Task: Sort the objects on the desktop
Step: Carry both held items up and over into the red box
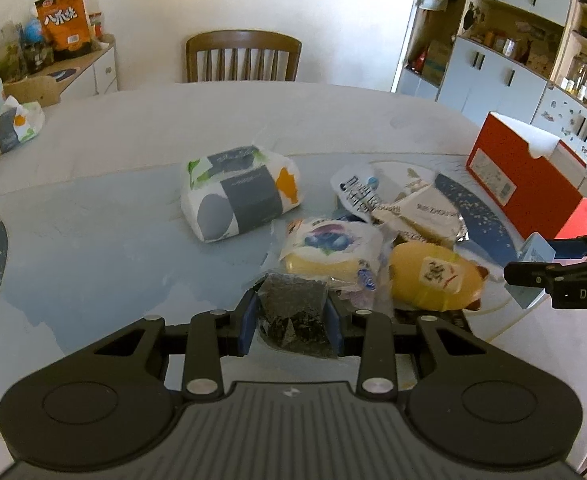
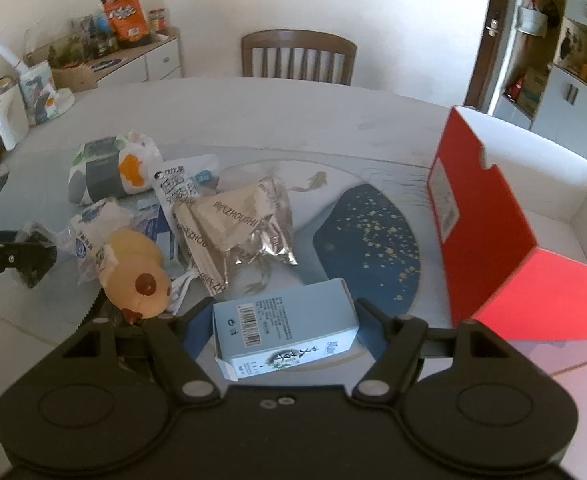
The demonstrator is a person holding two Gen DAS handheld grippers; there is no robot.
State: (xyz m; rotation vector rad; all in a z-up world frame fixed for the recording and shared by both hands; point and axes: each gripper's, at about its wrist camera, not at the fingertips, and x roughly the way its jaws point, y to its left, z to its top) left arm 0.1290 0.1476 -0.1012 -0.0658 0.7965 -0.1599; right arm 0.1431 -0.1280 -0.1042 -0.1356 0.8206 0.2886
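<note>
My left gripper [image 1: 292,314] is shut on a small clear packet of dark bits [image 1: 293,312], at the near side of a pile of snack packs. My right gripper [image 2: 283,320] is shut on a light blue carton [image 2: 283,326] and also shows at the right edge of the left wrist view [image 1: 533,276]. The pile holds a yellow plush toy [image 1: 433,276], a blueberry bread pack [image 1: 329,250], silver foil packs [image 2: 241,228] and a tissue pack [image 1: 239,196]. An open red box [image 2: 489,232] stands at the right.
The round table [image 1: 93,248] has a dark blue placemat [image 2: 369,240]. A wooden chair [image 1: 243,56] stands at the far side. A sideboard [image 1: 89,68] with snack bags is at the back left, and shelves [image 1: 513,40] are at the right.
</note>
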